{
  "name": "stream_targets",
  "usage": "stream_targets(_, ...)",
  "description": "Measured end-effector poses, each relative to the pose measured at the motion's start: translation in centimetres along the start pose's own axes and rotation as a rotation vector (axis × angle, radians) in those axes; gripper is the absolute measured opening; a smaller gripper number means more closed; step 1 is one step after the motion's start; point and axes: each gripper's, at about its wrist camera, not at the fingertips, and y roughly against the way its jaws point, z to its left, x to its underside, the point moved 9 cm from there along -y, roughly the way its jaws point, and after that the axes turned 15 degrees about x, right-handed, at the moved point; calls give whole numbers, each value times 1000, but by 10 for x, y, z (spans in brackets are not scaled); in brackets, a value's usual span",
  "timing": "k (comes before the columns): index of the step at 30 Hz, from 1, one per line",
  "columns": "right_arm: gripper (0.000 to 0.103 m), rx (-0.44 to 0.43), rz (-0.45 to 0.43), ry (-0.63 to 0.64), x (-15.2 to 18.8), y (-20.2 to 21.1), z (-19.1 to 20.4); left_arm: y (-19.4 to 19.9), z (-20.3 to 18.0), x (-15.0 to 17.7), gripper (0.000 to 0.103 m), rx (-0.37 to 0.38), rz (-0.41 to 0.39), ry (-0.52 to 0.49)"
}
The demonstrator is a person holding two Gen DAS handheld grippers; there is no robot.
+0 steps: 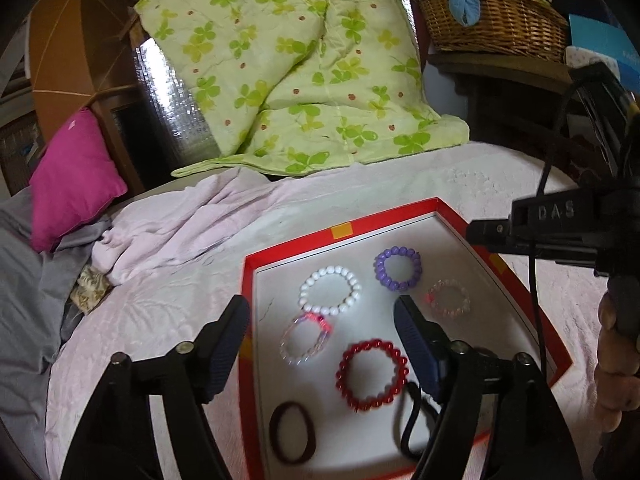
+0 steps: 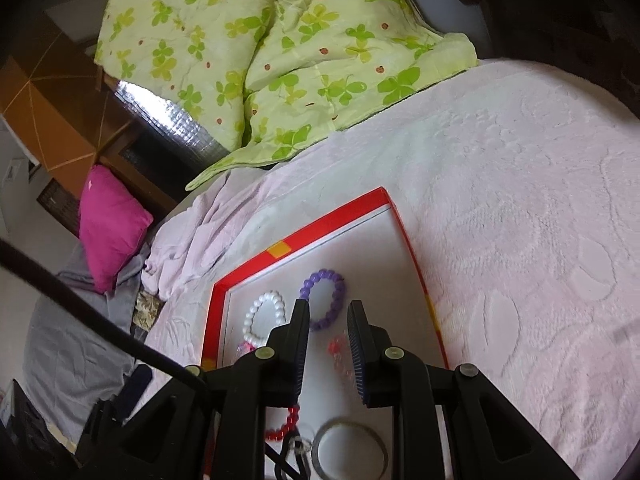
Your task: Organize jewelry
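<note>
A red-rimmed shallow box (image 1: 296,243) with a white floor lies on the bed and holds several bracelets: white pearl (image 1: 330,290), purple (image 1: 398,268), clear pink (image 1: 449,298), clear with a red light (image 1: 306,338), red beaded (image 1: 372,374), plus a dark hair tie (image 1: 292,432). My left gripper (image 1: 322,332) is open and empty above the box. My right gripper (image 2: 328,320) hovers over the box (image 2: 296,240), jaws partly apart and empty. Beneath it lie the purple (image 2: 324,300), white (image 2: 265,314) and red (image 2: 285,426) bracelets and a thin bangle (image 2: 350,448).
The box sits on a pale pink blanket (image 2: 520,220). A green clover quilt (image 1: 296,60) lies behind, a magenta pillow (image 1: 74,178) at left, a wicker basket (image 1: 492,20) at back right. The right gripper's body (image 1: 560,224) shows at right.
</note>
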Motion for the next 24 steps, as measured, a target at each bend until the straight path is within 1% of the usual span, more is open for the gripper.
stream_targets(3, 30, 23, -11, 49, 14, 12, 1, 13, 3, 3, 76, -17, -2, 16)
stream_targets(5, 30, 42, -14, 96, 26, 22, 2, 21, 4, 4, 76, -16, -6, 28)
stream_targets(7, 30, 55, -19, 119, 34, 30, 1, 30, 8, 9, 84, -13, -15, 50)
stream_targets(10, 31, 63, -52, 131, 40, 51, 2, 44, 13, 16, 84, -5, -30, 86)
stream_targets(11, 35, 68, -64, 137, 42, 57, 3, 48, 16, 19, 84, -6, -31, 95)
stream_targets(12, 41, 72, -76, 142, 44, 63, 4, 54, 19, 23, 84, -11, -35, 108)
stream_targets(14, 48, 89, -109, 159, 49, 76, 7, 63, 25, 30, 84, -19, -43, 128)
stream_targets(19, 48, 113, -156, 205, 71, 100, 15, 78, 39, 49, 85, -15, -38, 194)
stream_targets(24, 48, 140, -209, 227, 94, 125, 16, 94, 47, 66, 85, -21, -48, 216)
